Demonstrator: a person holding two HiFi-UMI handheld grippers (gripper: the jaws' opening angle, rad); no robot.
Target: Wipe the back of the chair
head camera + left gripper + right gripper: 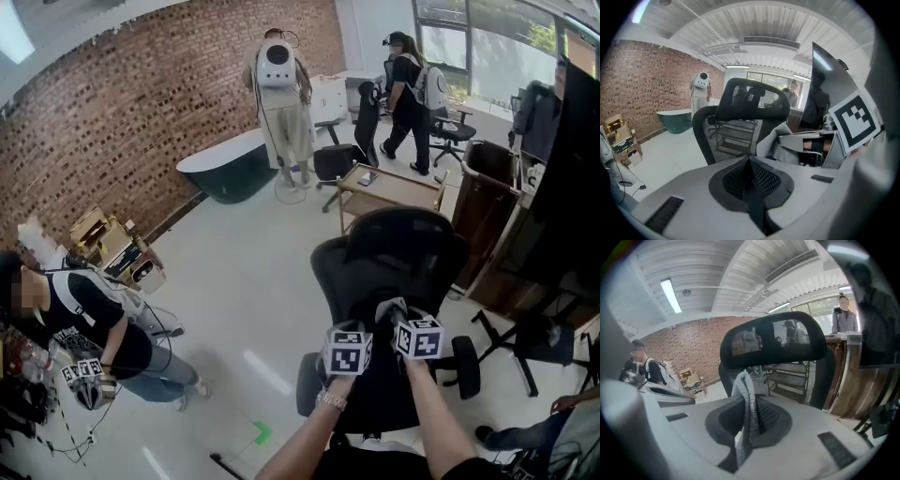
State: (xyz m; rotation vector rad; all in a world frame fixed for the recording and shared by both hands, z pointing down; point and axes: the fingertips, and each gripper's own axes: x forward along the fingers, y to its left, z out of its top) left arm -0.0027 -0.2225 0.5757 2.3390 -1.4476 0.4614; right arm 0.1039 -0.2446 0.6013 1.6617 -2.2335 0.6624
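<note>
A pale floor (234, 281) runs back to a red brick wall (141, 103), with a dark green bathtub (230, 164) standing at the wall's foot. In the middle of the head view, directly in front of the person, stands a black office chair (389, 272) with its back turned towards both grippers. The back is a dark frame filled with see-through mesh; a wooden cart (389, 192) behind it shows through the weave in both gripper views. Above the back sits a wide, curved headrest (773, 343), also black with mesh panels. A black armrest pad (466, 366) juts out at the chair's right.

The left gripper (751, 161) is held up just behind the chair's back, its jaws pressed together with nothing between them. The right gripper (746, 420) is just beside it, at about the same height, its jaws pinching a grey knitted cloth (745, 404). The cloth stands up out of the jaws in a fold, close to the mesh; whether it touches the chair cannot be told.

Each gripper carries a cube with square markers (348, 352), bold black-and-white block patterns on white faces
</note>
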